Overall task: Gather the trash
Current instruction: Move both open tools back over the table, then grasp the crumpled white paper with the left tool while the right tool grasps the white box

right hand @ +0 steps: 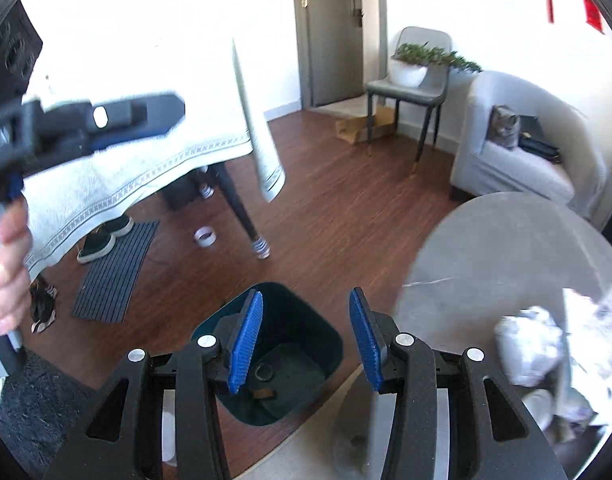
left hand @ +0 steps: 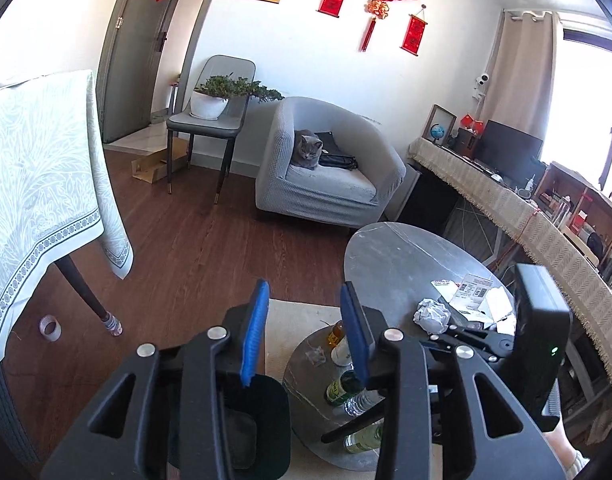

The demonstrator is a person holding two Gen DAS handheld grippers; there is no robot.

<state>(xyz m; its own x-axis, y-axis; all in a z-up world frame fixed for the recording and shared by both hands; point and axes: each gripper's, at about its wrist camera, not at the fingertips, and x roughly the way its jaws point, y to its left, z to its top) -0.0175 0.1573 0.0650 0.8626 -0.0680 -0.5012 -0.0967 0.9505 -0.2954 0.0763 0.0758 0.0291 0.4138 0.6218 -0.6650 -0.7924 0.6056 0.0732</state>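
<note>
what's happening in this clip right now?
A person is clearing trash with a hand-held gripper in each hand. Both the left hand-held gripper and the right hand-held gripper are open and empty. The dark bin sits on the floor below. Crumpled paper and leaflets remain on the round table, bottles on the lower one.

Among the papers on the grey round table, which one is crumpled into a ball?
The white paper ball, leftmost of the pile on the round table in the left wrist view. The printed leaflets behind it lie flat and uncrumpled.
</note>
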